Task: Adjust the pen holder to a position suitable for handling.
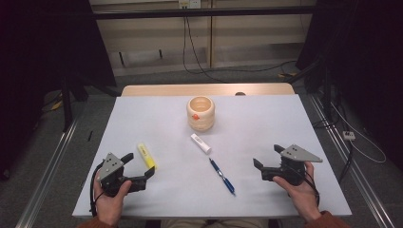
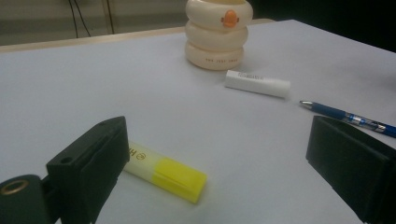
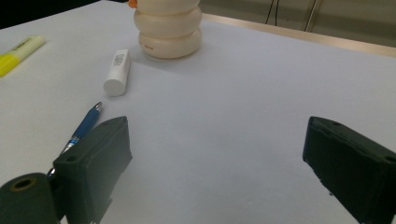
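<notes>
A cream ringed cup (image 1: 200, 113) with an orange mark stands upright at the table's far middle. In front of it lie a white tube (image 1: 200, 143), a blue pen (image 1: 222, 176) and, to the left, a yellow highlighter (image 1: 146, 156). My left gripper (image 1: 138, 164) rests at the front left, open, with the highlighter (image 2: 164, 171) just ahead of its left jaw and nothing between the jaws. At the front right my right gripper (image 1: 267, 156) stands open and empty; the pen (image 3: 85, 125) lies beside its left jaw. The cup (image 2: 218, 33) and the tube (image 2: 257, 83) lie farther off.
The white table top (image 1: 266, 118) has a wooden strip (image 1: 157, 89) along its far edge. Dark curtains and stands flank the table, and cables run over the floor behind it and at the right.
</notes>
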{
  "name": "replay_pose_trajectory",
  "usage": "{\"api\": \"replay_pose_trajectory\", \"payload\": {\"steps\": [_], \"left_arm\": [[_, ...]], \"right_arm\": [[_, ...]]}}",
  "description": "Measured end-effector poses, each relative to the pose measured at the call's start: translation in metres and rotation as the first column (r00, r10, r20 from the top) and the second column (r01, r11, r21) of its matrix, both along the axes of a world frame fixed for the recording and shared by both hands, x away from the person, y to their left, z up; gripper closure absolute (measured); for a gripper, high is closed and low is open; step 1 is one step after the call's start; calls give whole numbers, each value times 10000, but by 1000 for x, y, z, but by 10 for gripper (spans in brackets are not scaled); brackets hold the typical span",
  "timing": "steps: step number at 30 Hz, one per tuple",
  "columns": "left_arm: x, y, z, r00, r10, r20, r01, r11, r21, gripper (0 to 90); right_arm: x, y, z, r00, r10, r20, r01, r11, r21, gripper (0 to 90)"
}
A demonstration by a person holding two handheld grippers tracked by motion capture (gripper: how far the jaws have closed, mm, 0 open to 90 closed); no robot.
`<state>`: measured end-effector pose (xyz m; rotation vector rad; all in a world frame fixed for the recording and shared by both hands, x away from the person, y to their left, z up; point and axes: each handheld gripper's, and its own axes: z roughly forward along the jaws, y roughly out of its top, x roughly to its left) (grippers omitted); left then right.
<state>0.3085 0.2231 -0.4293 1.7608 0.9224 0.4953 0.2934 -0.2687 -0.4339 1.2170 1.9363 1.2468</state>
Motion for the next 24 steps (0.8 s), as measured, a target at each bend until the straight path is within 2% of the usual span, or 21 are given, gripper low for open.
{"api": "replay_pose_trajectory", "payload": {"steps": [6,7,8,9,11,13,14,18,22,23,24], "left_arm": [[1,-1,-1,10000,-68,-63,69,9999,115,60],[1,-1,-1,10000,-65,-58,66,9999,121,60],[1,0,-1,10000,-67,-66,68,9999,143,60],[1,0,-1,10000,-33,-72,34,9999,125,59],[1,0,-1,10000,4,-85,-3,10000,73,59],[1,1,-1,10000,-16,-59,16,9999,118,60],[0,1,-1,10000,-29,-60,30,9999,143,60],[1,1,0,10000,-32,-52,32,9999,112,60],[1,1,-1,9999,-90,-93,92,9998,180,59],[1,1,-1,9999,-97,-100,99,9998,162,59],[2,1,-1,9999,-69,-87,70,9998,170,59]], "right_arm": [[15,15,8,9992,346,-187,-347,9994,-75,90],[19,17,10,9989,405,-254,-407,9991,-68,93],[30,22,14,9964,597,-600,-596,9982,44,122],[36,25,17,9952,704,-685,-703,9975,41,146],[41,28,19,9949,784,-640,-788,9969,-33,145],[58,39,24,9928,984,-690,-991,9950,-77,141],[58,39,24,9928,984,-690,-991,9950,-77,141],[79,49,29,9910,1007,-883,-1013,9949,-23,141],[99,56,34,9929,865,-820,-867,9962,9,141],[110,59,37,9933,814,-820,-822,9966,-71,160],[110,59,37,9933,814,-820,-822,9966,-71,160]]}}
